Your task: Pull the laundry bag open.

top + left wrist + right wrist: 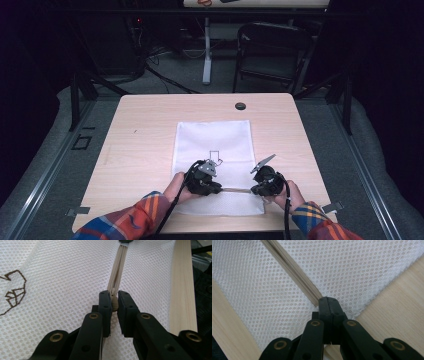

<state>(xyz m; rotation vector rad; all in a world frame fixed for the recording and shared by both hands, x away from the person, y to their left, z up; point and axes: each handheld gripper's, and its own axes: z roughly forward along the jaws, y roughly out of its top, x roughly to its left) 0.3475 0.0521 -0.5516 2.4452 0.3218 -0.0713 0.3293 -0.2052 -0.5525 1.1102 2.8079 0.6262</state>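
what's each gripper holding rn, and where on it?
The left gripper is shut on the beige zipper pull of the white mesh bag. The right gripper is clamped on the zipper tape's end, near the bag's edge.

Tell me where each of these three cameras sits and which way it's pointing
High view: above the person's side of the table, facing forward and down on the white mesh bag; plaid-sleeved forearms and both hands show.
Left gripper view: rides the left gripper, looking along its jaws, which pinch the beige zipper pull.
Right gripper view: rides the right gripper, looking along its closed jaws at the zipper end near the bag's edge.
Shared: both gripper views show the zipper and mesh.
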